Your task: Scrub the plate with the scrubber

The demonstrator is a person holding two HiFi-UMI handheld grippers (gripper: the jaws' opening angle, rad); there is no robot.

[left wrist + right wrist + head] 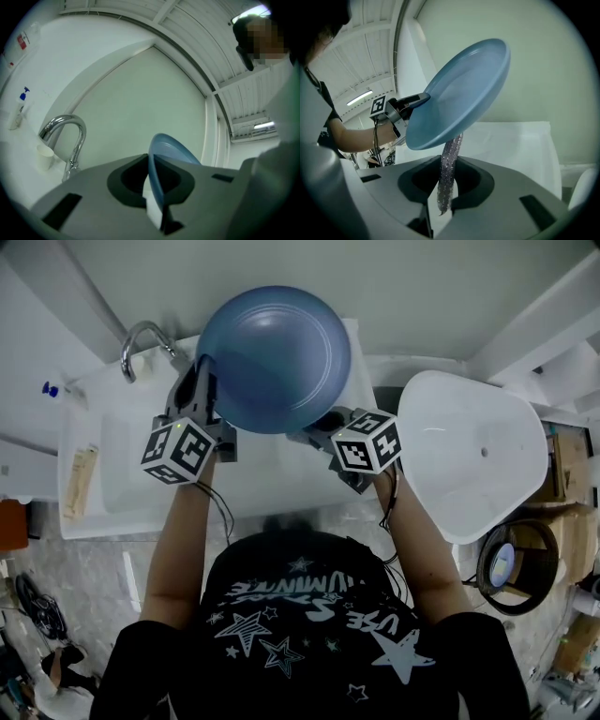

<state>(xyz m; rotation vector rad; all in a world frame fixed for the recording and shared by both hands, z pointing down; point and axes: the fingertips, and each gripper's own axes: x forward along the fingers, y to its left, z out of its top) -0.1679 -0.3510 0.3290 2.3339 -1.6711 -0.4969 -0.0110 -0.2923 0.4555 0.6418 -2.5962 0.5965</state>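
- White rectangular sink (89,507) lies below the grippers.
- Round blue plate (274,357) hangs tilted above the sink.
- Left gripper (154,206) is clamped on the plate's rim.
- Right gripper (443,208) pinches a glittery silver scrubber strip (450,164), whose top meets the plate's lower edge.

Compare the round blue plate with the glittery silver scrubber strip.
The round blue plate is wide, smooth and tilted; the glittery silver scrubber strip is narrow, sparkly and upright. The left gripper clamps the plate's rim; the right gripper clamps the scrubber. Both are gripped in shut jaws.
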